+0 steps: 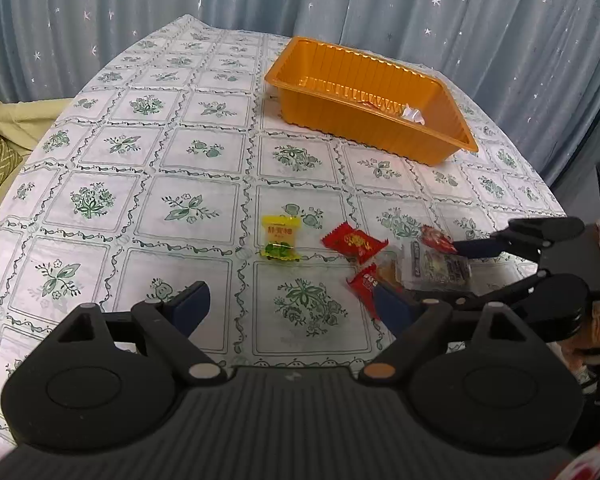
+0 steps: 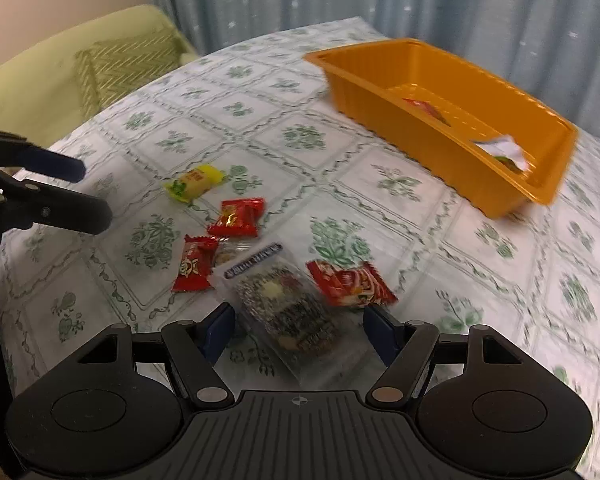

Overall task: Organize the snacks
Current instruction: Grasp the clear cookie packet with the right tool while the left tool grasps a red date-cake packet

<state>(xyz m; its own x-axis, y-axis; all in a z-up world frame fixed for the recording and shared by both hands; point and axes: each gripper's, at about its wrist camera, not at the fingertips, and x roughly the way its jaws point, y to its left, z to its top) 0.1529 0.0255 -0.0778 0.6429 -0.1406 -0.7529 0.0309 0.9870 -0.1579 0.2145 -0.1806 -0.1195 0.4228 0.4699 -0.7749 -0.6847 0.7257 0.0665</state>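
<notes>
Clear, crinkly and light, the cellophane-wrapped cookie packet (image 2: 290, 312) lies near the worktop's near edge between the right gripper's (image 2: 300, 330) spread jaws; pinch its sealed edges gently, since its contents likely crumble.

White tablecloth (image 1: 204, 160) printed with green floral squares, star-speckled blue-grey curtain (image 1: 380, 4) behind, possibly a green zigzag-patterned cushion (image 2: 116, 68) beside
</notes>
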